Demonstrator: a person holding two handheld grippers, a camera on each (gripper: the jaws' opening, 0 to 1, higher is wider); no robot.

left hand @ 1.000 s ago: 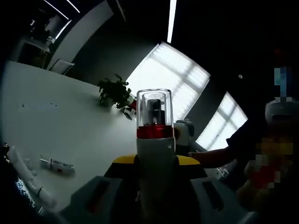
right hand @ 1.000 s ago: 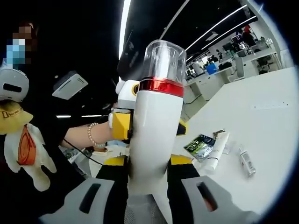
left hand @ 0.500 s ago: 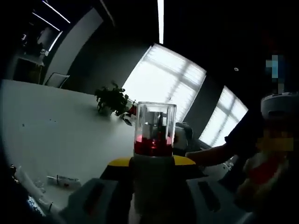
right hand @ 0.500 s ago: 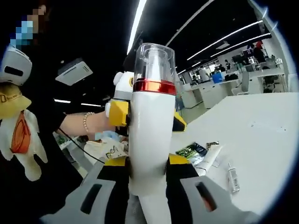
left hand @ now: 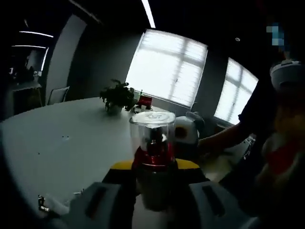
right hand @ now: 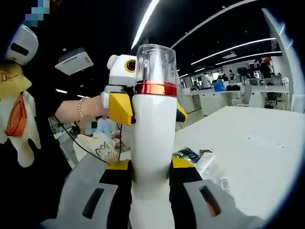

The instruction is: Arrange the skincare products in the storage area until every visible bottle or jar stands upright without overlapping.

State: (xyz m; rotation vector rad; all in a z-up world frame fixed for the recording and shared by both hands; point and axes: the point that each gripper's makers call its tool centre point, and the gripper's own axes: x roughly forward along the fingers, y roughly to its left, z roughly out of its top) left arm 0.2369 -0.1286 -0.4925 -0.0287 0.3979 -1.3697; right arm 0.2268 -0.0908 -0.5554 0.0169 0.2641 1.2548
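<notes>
Seen from the left gripper view, a broad white table (left hand: 57, 148) now running nearly level across the 9 o'clock half, where half a second ago it sloped steeply up toward 10 o'clock: a camera roll, not a shift of things, and read as the hands levelling out. Beyond it, bright windows (left hand: 167, 67) at 12 o'clock and a potted plant (left hand: 116, 98) at 11 o'clock. At centre in both views, one white bottle (right hand: 152, 143) with a red band and clear cap, standing upright in the right gripper view, now squarer to the frame than a second back, when it leaned toward 1 o'clock. Likely meaning for the task: bottle brought vertical in the air, ready to be set down on its base, placement not yet done. Gripped from two sides: right gripper (right hand: 151, 174) closed on the lower body, yellow pads pressed against it at 6 o'clock; left gripper (right hand: 143, 107) clamped just under the red band, seen from the front at 11 o'clock with a person's hand (right hand: 93, 107) and beaded wrist behind it. Both held high, well above the table. Smaller still, loose tubes and a sachet (right hand: 188, 155) lying flat on the table at 4 o'clock, waiting their turn.
</notes>
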